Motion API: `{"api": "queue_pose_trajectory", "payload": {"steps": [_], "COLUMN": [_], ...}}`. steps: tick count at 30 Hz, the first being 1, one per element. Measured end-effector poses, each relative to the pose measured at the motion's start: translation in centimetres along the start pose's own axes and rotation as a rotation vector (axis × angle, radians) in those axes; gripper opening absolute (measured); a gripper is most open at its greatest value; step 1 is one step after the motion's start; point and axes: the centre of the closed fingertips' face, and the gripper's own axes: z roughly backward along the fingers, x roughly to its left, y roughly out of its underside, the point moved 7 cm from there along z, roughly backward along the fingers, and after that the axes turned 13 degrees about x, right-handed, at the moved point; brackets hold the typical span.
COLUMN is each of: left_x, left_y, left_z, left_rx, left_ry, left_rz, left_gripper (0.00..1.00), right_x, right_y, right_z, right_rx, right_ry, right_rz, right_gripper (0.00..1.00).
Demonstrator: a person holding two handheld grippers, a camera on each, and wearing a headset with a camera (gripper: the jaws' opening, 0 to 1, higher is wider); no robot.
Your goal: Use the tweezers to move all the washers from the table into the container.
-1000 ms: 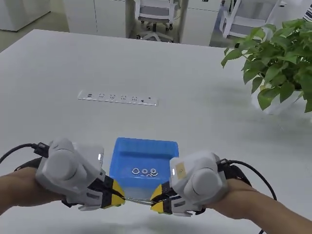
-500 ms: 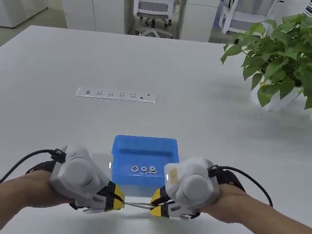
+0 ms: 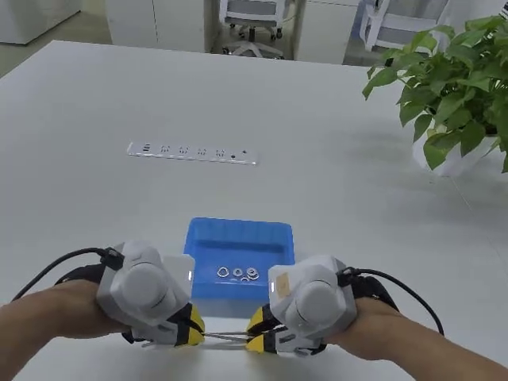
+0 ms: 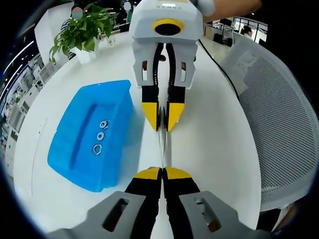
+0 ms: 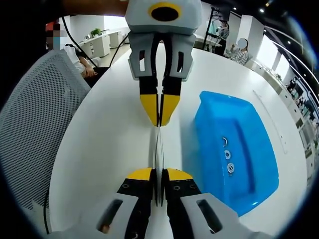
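A: Largest first?
B: White tabletop (image 3: 341, 182) across the head view. Potted plant (image 3: 452, 87) at upper right, well apart from the work.
A: Next?
B: Blue container (image 3: 202, 262) at lower centre, upright. Power strip (image 3: 192, 152) lies flat above it, left of centre.
A: Hand-held grippers?
B: Along the bottom edge, tips facing each other. Left hand-held gripper (image 3: 194, 332) at lower left, right hand-held gripper (image 3: 255, 333) at lower right, just below the container.
A: Jaw state?
B: Both narrow, each pinching one end of the tweezers (image 3: 226, 336). The thin metal bridges the two sets of yellow tips and runs up the middle of both gripper views (image 4: 162, 144).
A: Washers?
B: Three washers (image 3: 238, 274) in a row on the container floor; left of centre in the left gripper view (image 4: 100, 136).
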Motion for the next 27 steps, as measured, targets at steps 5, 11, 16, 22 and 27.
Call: {"api": "queue_pose_trajectory", "payload": {"steps": [5,11,16,22,27], "left_x": [-0.01,0.02,-0.02,-0.07,-0.17], "left_y": [0.2,0.34,0.32,0.28,0.32], "left_z": [-0.02,-0.37,-0.74,-0.88,-0.84], "left_rx": [0.01,0.023,0.032,0.032,0.032], "left_ry": [0.001,0.008,0.014,0.017,0.014], "left_rz": [0.006,0.01,0.009,0.011,0.012], "left_gripper": [0.05,0.05,0.05,0.05,0.06], "right_x": [0.0,-0.13,-0.08,-0.02,0.07], "right_y": [-0.22,-0.24,-0.2,-0.19,-0.18], "right_z": [-0.09,-0.18,-0.14,-0.11,-0.03], "right_rx": [0.003,0.003,0.007,0.014,0.021], "right_ry": [-0.011,-0.022,-0.028,-0.013,-0.006], "right_rz": [0.0,-0.001,-0.003,0.0,0.0], "right_gripper": [0.11,0.11,0.12,0.13,0.19]}}
